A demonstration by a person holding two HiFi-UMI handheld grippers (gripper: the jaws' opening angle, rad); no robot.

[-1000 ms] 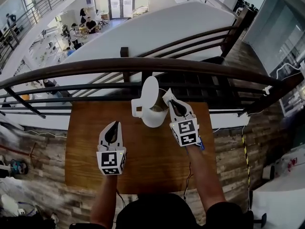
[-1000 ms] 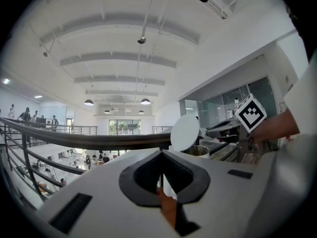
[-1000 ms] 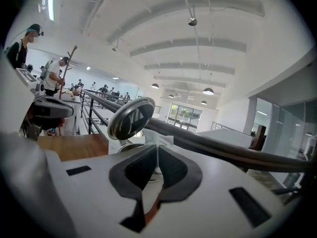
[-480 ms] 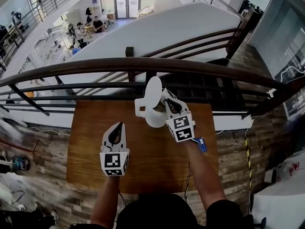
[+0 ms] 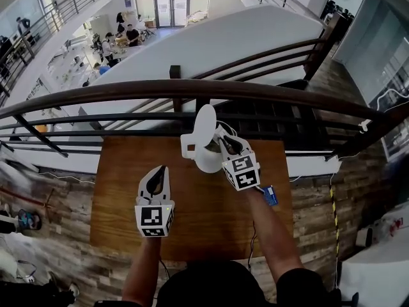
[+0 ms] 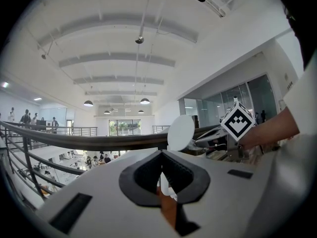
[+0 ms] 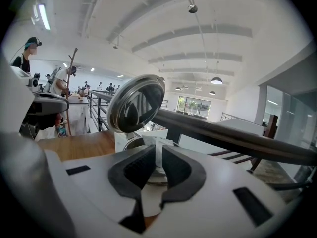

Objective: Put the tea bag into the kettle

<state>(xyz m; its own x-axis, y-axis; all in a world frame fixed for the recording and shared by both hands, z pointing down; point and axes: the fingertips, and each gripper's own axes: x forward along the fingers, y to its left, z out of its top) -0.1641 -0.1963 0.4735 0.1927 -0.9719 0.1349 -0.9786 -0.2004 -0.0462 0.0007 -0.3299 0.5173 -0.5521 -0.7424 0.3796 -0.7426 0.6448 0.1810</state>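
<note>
Tea bag (image 7: 156, 144): white, pinched between jaws of right gripper (image 7: 158, 148), held at open mouth of kettle (image 5: 206, 163) (lid (image 7: 136, 103) tipped up, shiny underside showing). Kettle stands mid far edge of wooden table (image 5: 192, 216). Left gripper (image 5: 157, 171): clenched on nothing, over table's left half, apart from kettle.

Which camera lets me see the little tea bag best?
The right gripper view: the white tea bag sits pinched between its fingers, just in front of the open kettle. In the head view it is too small to make out, and the left gripper view doesn't show it clearly.
</note>
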